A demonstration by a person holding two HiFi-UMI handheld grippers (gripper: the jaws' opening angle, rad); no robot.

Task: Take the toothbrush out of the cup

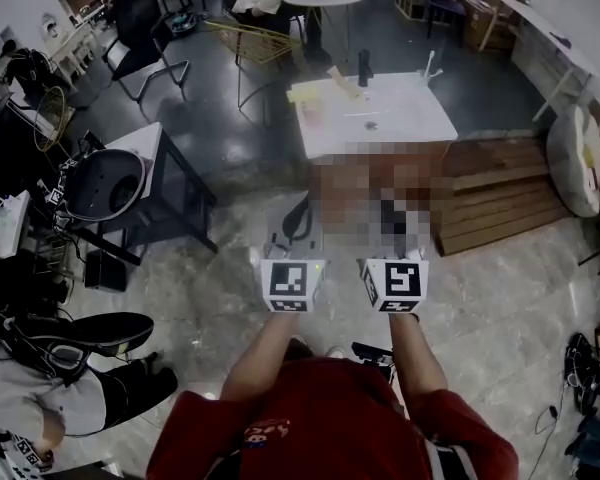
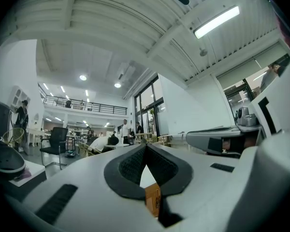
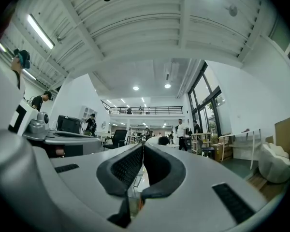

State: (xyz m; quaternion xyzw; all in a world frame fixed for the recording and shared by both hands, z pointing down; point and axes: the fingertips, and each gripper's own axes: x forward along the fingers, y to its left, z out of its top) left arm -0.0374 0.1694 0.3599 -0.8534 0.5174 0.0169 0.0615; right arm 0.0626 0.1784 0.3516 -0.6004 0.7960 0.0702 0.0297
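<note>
A white table stands a few steps ahead of me in the head view. On its far edge a dark upright cup stands; the toothbrush is too small to make out. Both grippers are held level in front of my chest, side by side, well short of the table. Their marker cubes sit close together and a mosaic patch hides their jaws there. My left gripper is shut with nothing between its pads. My right gripper is likewise shut and empty.
Wooden pallet steps lie right of the table, with a white beanbag beyond. A black side table stands at the left, and a black chair and a yellow wire chair further back. A person crouches at the lower left.
</note>
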